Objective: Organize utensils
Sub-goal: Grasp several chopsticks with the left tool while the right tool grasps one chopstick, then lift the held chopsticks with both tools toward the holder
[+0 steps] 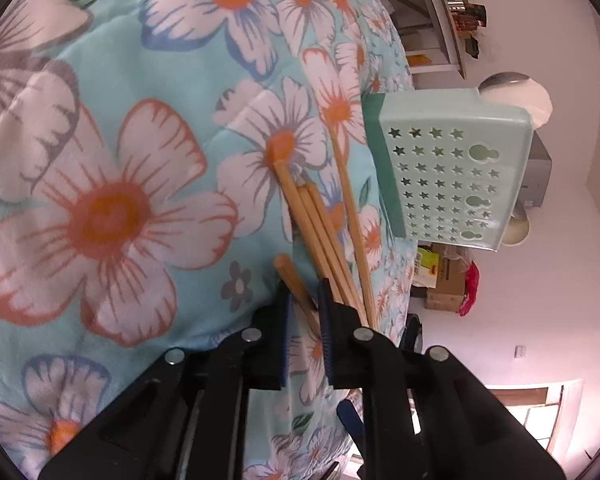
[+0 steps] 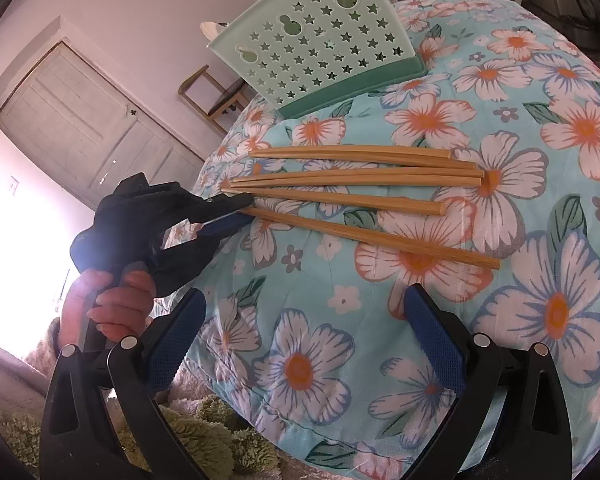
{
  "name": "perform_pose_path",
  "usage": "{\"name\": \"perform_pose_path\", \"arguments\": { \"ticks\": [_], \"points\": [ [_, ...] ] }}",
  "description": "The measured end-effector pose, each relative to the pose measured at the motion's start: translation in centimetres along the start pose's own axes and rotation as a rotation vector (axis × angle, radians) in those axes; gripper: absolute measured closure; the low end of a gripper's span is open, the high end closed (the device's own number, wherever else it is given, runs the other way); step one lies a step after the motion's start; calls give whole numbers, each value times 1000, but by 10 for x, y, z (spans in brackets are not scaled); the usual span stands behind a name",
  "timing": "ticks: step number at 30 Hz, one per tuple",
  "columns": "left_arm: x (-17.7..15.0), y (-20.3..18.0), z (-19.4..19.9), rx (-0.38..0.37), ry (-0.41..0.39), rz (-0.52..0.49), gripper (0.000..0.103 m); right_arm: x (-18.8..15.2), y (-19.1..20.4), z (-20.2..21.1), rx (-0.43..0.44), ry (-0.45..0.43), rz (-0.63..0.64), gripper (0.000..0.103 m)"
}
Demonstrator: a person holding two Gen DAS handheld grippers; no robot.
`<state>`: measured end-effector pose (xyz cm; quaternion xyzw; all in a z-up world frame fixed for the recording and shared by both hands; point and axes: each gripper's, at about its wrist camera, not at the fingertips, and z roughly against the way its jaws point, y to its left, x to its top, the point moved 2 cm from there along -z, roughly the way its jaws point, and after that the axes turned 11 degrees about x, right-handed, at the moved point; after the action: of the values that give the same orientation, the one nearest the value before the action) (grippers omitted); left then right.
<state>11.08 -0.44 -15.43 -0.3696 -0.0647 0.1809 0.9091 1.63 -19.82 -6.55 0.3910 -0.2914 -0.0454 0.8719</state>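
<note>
Several wooden chopsticks (image 2: 356,196) lie side by side on a flowered, light blue cloth (image 2: 500,320). My left gripper (image 2: 244,208) comes in from the left, held by a hand (image 2: 116,300). It is shut on the thin end of the nearest chopstick (image 2: 380,236). In the left wrist view that chopstick (image 1: 290,276) sits between the blue pads of the left gripper (image 1: 304,286), beside the other sticks (image 1: 320,216). A mint green utensil holder (image 2: 320,48) with star holes stands behind the sticks, also seen in the left wrist view (image 1: 448,176). My right gripper (image 2: 305,294) is open over the cloth, below the sticks.
The cloth covers a rounded, soft surface that drops off at the left edge (image 2: 220,280). A shaggy green rug (image 2: 204,440) lies below. A wooden chair (image 2: 216,96) and a pale door (image 2: 84,120) stand behind. A cardboard box (image 1: 444,280) sits on the floor beyond the cloth.
</note>
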Motion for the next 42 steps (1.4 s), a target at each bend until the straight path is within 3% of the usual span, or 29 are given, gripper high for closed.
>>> {"name": "perform_pose_path", "arguments": {
  "ticks": [10, 16, 20, 21, 26, 35, 38, 42],
  "points": [
    [0, 2, 24, 73, -75, -59, 92, 0, 4, 13, 5, 35, 14, 9],
    [8, 17, 53, 151, -170, -132, 91, 12, 43, 34, 27, -28, 228, 26],
    [12, 24, 61, 159, -189, -156, 90, 30, 55, 14, -77, -14, 350, 51],
    [12, 26, 62, 157, -187, -162, 90, 33, 54, 8, -99, -4, 369, 53],
    [10, 22, 57, 166, -196, -216, 90, 40, 53, -39, -252, 104, 536, 76],
    [11, 21, 55, 142, -189, -247, 89, 29, 56, -86, -413, 225, 789, 90],
    [12, 23, 55, 130, -183, -252, 89, 28, 59, -91, -442, 234, 820, 102],
    [14, 26, 56, 114, -176, -256, 89, 27, 62, -86, -430, 240, 802, 103]
  ]
}}
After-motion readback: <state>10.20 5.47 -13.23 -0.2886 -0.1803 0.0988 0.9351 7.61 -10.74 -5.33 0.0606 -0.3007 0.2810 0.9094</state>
